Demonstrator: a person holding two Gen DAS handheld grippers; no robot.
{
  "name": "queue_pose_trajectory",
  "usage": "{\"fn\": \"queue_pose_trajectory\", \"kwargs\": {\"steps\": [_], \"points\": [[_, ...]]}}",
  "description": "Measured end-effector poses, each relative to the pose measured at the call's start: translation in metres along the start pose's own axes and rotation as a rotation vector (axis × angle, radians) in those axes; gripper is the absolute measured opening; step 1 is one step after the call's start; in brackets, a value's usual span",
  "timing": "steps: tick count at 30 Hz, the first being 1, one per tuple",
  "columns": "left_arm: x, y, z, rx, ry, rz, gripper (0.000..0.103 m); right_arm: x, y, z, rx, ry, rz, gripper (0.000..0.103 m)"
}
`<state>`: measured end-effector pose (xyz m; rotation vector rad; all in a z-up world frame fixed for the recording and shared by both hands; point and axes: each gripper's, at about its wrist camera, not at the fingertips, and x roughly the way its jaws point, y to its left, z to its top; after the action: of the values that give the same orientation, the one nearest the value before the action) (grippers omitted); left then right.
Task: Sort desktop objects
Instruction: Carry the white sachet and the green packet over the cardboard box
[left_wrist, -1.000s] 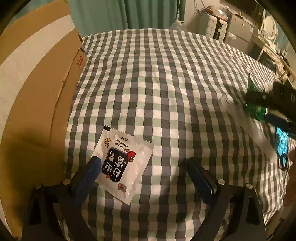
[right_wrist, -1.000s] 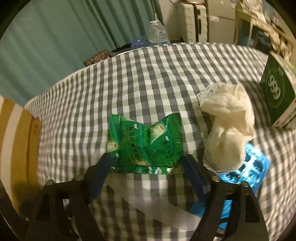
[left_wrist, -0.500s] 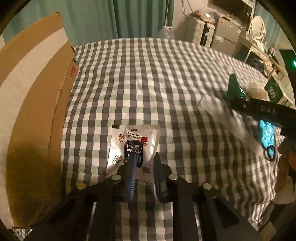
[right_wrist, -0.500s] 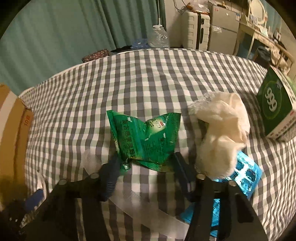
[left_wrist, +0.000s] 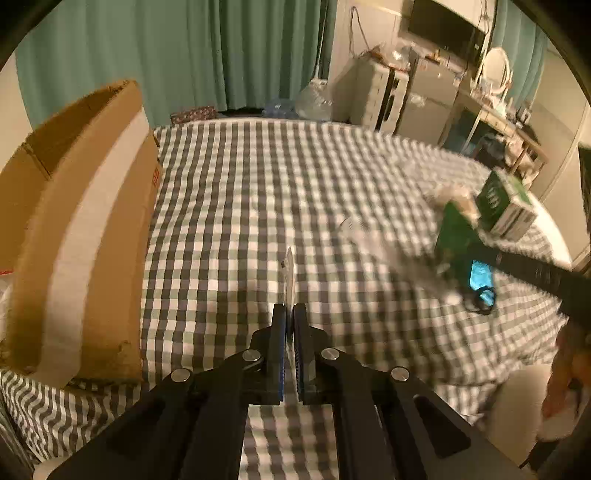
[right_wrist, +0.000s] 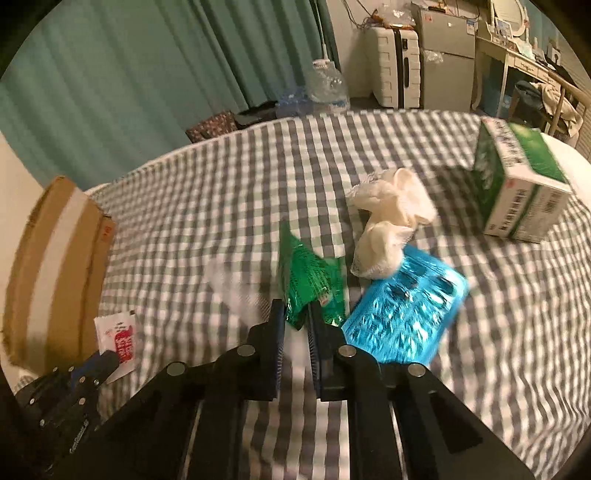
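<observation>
Both claws, wide a second ago, now grip and lift: the left gripper (left_wrist: 289, 314) pinches the white sachet (left_wrist: 289, 275) edge-on, the right gripper (right_wrist: 297, 314) the green foil packet (right_wrist: 308, 280), bound probably for the cardboard box (left_wrist: 74, 229) far left.

A lived-in home bedroom is showing here: teal curtains (left_wrist: 221, 55) are hanging behind a checked-cloth surface (left_wrist: 240, 192), with a suitcase (right_wrist: 397, 66), small fridge (right_wrist: 448, 70), wall television (left_wrist: 443, 27) and mirrored dressing table (left_wrist: 495, 70) standing beyond.
</observation>
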<state>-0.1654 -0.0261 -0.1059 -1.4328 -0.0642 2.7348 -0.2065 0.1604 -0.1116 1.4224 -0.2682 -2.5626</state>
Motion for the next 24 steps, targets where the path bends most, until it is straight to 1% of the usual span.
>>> {"fn": "queue_pose_trajectory", "kwargs": {"steps": [2,5,8,10,14,16,17,20,21,24], "points": [[-0.019,0.005,-0.004,0.01,-0.03,0.0,0.004,-0.014,0.004,-0.007,-0.016,-0.003,0.004,0.012],[-0.037,0.011,0.004,0.005,-0.064,0.0,0.004,-0.027,0.008,-0.018,-0.037,-0.007,-0.012,0.011],[-0.06,0.026,0.009,-0.004,-0.096,-0.005,0.004,-0.034,0.014,-0.023,-0.031,0.003,0.007,0.011],[-0.077,0.036,0.014,-0.005,-0.126,0.002,0.004,-0.046,0.021,-0.028,-0.035,-0.006,0.022,0.011],[-0.106,0.061,0.031,-0.03,-0.175,0.017,0.004,-0.077,0.049,-0.027,-0.08,-0.042,0.058,0.011],[-0.121,0.083,0.041,-0.057,-0.201,0.033,0.004,-0.094,0.071,-0.024,-0.11,-0.072,0.091,0.011],[-0.126,0.094,0.045,-0.067,-0.207,0.042,0.004,-0.101,0.081,-0.021,-0.13,-0.084,0.106,0.011],[-0.128,0.128,0.057,-0.099,-0.194,0.158,0.004,-0.122,0.115,-0.015,-0.198,-0.12,0.141,0.011],[-0.125,0.141,0.059,-0.114,-0.178,0.181,0.004,-0.128,0.128,-0.014,-0.218,-0.129,0.157,0.011],[-0.116,0.181,0.058,-0.171,-0.138,0.204,0.004,-0.136,0.16,-0.012,-0.276,-0.133,0.205,0.011]]}}
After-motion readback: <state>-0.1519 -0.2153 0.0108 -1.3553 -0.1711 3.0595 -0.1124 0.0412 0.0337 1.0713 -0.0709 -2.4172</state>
